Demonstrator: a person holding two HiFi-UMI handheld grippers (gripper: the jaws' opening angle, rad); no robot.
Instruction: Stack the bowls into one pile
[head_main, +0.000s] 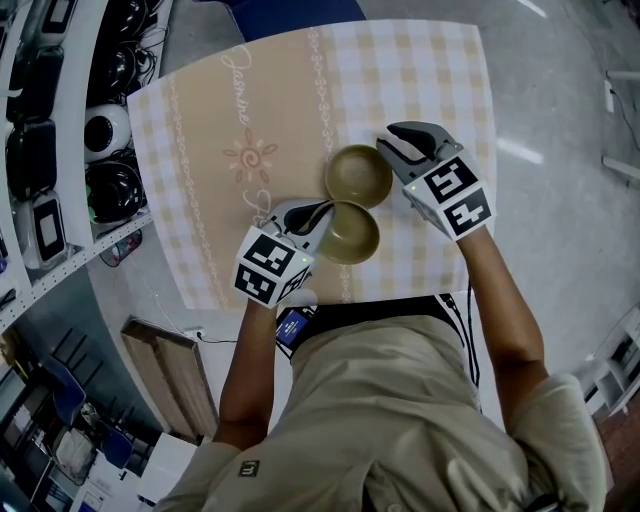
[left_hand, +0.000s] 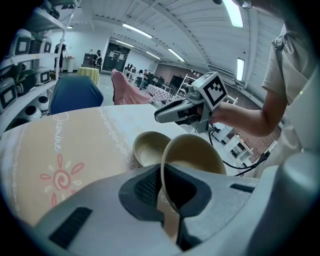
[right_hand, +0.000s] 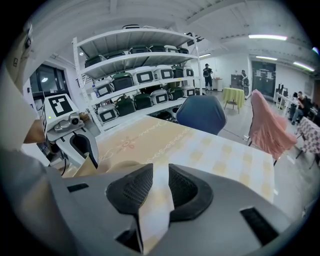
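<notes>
1. Shelf rack (head_main: 60, 150): stands along the left edge of the head view and carries dark cases.

2. Table (head_main: 200, 130): covered with a beige and checked cloth that has a sun motif left of centre.

3. Left gripper (head_main: 322, 212): located at the near side of the table, left of both bowls. Its jaws are clamped on the rim of the held bowl (head_main: 352, 234). In the left gripper view the rim runs edge-on between the two pads, one pad inside the wall and one outside. The held bowl extends to the right of the jaws and is tilted, with its opening turned partly towards the gripper. Whether its base touches the cloth cannot be determined.

4. Second bowl (head_main: 358, 175): stands upright on the cloth, just beyond the held bowl. In the head view the two rims meet or nearly meet. Neither gripper touches this bowl.

5. Right gripper (head_main: 390, 145): located just right of the second bowl, beside its far right rim. Its jaws are spread apart. In the right gripper view only the checked cloth shows between the pads, so this gripper carries nothing.
</notes>
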